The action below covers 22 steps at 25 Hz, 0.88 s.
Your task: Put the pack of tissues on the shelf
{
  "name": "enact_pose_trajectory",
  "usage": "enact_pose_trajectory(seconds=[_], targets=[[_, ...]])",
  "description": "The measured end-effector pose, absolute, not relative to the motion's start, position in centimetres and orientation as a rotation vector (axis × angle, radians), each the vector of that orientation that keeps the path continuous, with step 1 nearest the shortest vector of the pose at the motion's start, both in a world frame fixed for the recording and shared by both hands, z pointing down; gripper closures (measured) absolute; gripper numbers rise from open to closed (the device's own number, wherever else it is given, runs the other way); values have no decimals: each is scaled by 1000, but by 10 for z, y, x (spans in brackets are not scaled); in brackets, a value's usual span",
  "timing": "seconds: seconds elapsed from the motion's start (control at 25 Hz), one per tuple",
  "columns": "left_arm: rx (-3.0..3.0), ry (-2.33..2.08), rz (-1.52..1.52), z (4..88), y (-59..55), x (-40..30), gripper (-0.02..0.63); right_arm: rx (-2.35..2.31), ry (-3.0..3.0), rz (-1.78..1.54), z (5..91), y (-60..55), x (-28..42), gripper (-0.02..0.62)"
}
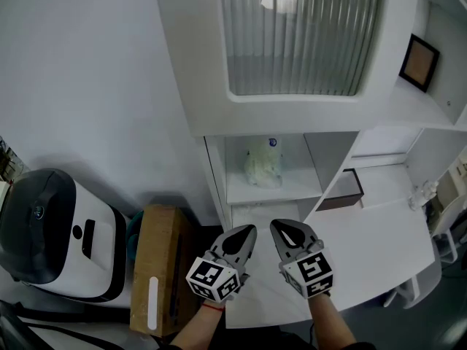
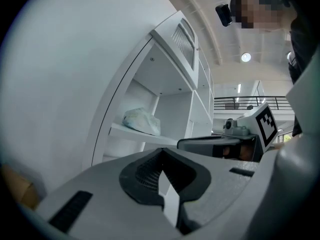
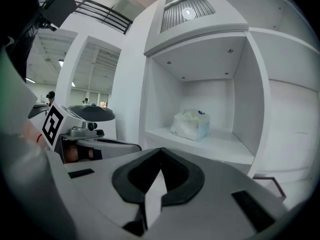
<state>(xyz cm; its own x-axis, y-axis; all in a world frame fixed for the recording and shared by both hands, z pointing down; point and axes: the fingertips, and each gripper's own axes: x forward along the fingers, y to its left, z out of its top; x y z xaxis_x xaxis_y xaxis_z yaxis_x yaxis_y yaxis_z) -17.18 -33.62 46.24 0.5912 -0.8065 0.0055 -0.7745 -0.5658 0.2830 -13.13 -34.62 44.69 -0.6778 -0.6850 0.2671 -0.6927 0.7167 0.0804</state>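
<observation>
The pack of tissues [image 1: 263, 168], pale and crinkled with a blue dot on top, lies on the white shelf [image 1: 292, 189] in an open cubby. It also shows in the left gripper view as the tissue pack [image 2: 142, 121] and in the right gripper view as the tissue pack [image 3: 191, 124]. My left gripper [image 1: 250, 230] and right gripper [image 1: 275, 226] are side by side over the desk, short of the cubby, both pointing toward it. Seen from its own camera, each of the left gripper [image 2: 161, 154] and the right gripper [image 3: 160, 151] is shut with nothing between the jaws.
A cabinet door with ribbed glass [image 1: 292, 35] hangs above the cubby. A white desk [image 1: 372, 246] runs to the right, with a dark box [image 1: 343, 192] under a side shelf. On the left stand a cardboard box [image 1: 157, 268] and a white-and-black appliance [image 1: 51, 232].
</observation>
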Motion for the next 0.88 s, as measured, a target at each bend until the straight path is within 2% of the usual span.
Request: enact_pose_trajectory(seconds=[0.88], targets=[[2501, -1457, -206, 467, -280, -150, 600, 923, -2699, 71, 461, -287, -109, 591]])
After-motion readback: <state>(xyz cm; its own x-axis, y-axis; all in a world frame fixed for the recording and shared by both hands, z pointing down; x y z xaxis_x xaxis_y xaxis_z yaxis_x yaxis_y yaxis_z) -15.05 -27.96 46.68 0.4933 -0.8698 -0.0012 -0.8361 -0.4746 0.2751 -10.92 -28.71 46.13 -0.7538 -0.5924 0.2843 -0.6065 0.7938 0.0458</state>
